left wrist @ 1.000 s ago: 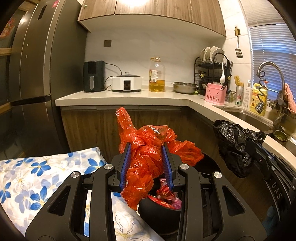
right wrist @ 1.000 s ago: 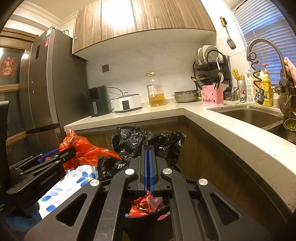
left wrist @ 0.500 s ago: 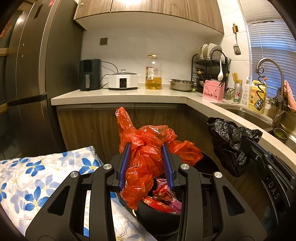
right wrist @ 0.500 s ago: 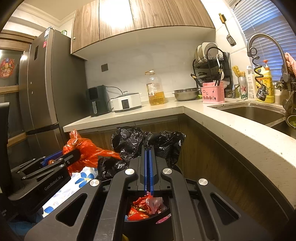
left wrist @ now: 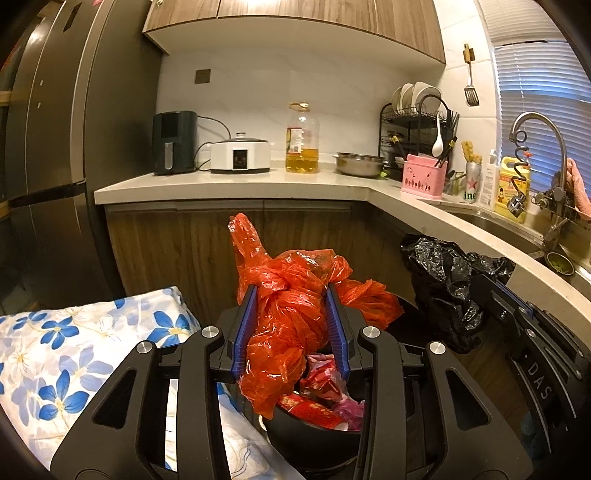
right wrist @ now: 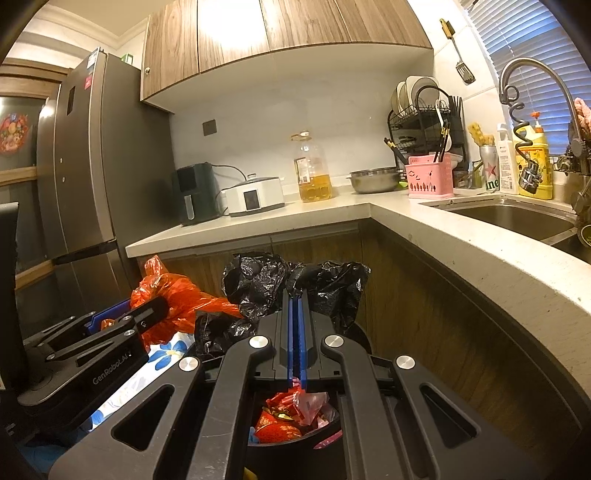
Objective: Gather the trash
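The left tongs (left wrist: 291, 328) are clamped on the red bag (left wrist: 291, 314), the right tongs (right wrist: 295, 332) on the black bag (right wrist: 258, 284); the bin (right wrist: 295, 443) lies directly below both.

Wood cabinets (left wrist: 295, 22) w/ under-light, white backsplash (left wrist: 332, 92), pale L counter (right wrist: 461, 236), steel fridge (right wrist: 96, 166), blinds (left wrist: 535, 85) by sink (right wrist: 509, 216)

Pretty boxed in here. My left gripper (left wrist: 291, 295) has the flowered cushion (left wrist: 74, 350) just beside it on one side, my right gripper (right wrist: 295, 299) has the counter edge (right wrist: 480, 258) curving past on the other, cabinet doors (left wrist: 192, 243) straight ahead. Only open room is above the bin (right wrist: 295, 439).
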Motion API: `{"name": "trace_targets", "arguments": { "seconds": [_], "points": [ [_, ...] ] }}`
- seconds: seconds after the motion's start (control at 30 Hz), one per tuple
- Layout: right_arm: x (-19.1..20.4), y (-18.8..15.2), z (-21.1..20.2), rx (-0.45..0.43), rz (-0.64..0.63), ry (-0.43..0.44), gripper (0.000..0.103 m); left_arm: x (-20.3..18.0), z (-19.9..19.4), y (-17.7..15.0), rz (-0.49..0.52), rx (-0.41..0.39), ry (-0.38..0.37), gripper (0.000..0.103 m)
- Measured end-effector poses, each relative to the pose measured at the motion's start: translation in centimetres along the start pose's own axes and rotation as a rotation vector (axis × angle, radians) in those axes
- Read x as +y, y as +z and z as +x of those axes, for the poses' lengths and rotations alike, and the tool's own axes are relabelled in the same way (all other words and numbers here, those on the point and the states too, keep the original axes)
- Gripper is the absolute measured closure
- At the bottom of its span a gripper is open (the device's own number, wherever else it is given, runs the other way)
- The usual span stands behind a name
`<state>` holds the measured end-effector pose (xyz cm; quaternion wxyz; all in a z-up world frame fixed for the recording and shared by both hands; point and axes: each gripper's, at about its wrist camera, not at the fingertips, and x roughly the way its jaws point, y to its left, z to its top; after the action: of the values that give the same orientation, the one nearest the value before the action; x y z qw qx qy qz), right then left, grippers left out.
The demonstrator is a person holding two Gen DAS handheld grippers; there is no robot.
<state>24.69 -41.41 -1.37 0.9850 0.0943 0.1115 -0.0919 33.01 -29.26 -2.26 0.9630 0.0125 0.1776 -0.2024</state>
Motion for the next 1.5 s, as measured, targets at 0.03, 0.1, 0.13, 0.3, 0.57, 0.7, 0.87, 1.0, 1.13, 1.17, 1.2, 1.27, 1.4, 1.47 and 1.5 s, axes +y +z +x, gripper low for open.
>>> {"name": "trace_targets", "arguments": {
  "seconds": [0.03, 0.1, 0.13, 0.3, 0.57, 0.7, 0.87, 1.0, 1.13, 1.17, 1.2, 1.27, 1.4, 1.47, 1.5],
  "points": [
    [0.0, 0.0, 0.1, 0.001, 0.0, -0.001, 0.1, 0.0, 0.1, 0.0, 0.0, 0.001, 0.0, 0.069],
    [0.0, 0.0, 0.3, 0.004, 0.0, 0.0, 0.1, 0.2, 0.2, -0.1, -0.005, 0.002, -0.003, 0.069],
    [0.0, 0.0, 0.3, 0.006, 0.0, -0.001, 0.1, 0.1, 0.2, -0.1, -0.005, 0.0, -0.002, 0.069],
    [0.2, -0.1, 0.8, 0.016, -0.003, 0.005, 0.1, 0.1, 0.5, -0.3, -0.001, -0.004, -0.018, 0.066],
    [0.0, -0.7, 1.7, 0.042, 0.003, 0.009, 0.086, 0.2, 0.8, -0.7, 0.006, -0.014, -0.045, 0.044],
    [-0.3, -0.8, 1.7, 0.042, 0.01, 0.001, 0.079, 0.1, 0.9, -0.8, 0.013, -0.021, -0.061, 0.038],
    [-0.7, -0.9, 1.2, 0.038, 0.017, -0.01, 0.066, 1.4, 0.8, -0.8, -0.04, -0.014, -0.048, 0.03],
    [-0.6, -1.1, 0.4, 0.041, 0.017, -0.021, 0.043, 2.7, -0.2, -1.1, -0.059, -0.011, -0.017, 0.02],
    [0.1, -1.5, -0.9, 0.046, -0.001, -0.017, 0.019, 3.9, -2.6, -1.8, -0.041, -0.027, 0.043, 0.01],
    [0.5, -1.6, -1.4, 0.053, -0.017, -0.021, 0.014, 4.2, -3.2, -2.1, -0.034, -0.03, 0.061, 0.007],
    [0.8, -1.7, -1.7, 0.059, -0.031, -0.024, 0.014, 4.4, -3.8, -2.3, -0.03, -0.03, 0.078, 0.006],
    [1.5, -1.8, -2.4, 0.077, -0.056, -0.027, 0.009, 5.1, -4.9, -2.8, -0.03, -0.023, 0.113, 0.006],
    [2.6, -2.2, -4.3, 0.11, -0.074, -0.023, 0.006, 6.7, -7.7, -3.9, -0.05, 0.005, 0.151, 0.006],
    [3.2, -2.2, -5.3, 0.123, -0.084, -0.028, 0.006, 7.2, -9.0, -4.3, -0.043, 0.011, 0.18, 0.006],
    [3.6, -2.2, -5.7, 0.128, -0.088, -0.028, 0.006, 7.5, -9.9, -4.6, -0.041, 0.012, 0.194, 0.006]
  ]
}}
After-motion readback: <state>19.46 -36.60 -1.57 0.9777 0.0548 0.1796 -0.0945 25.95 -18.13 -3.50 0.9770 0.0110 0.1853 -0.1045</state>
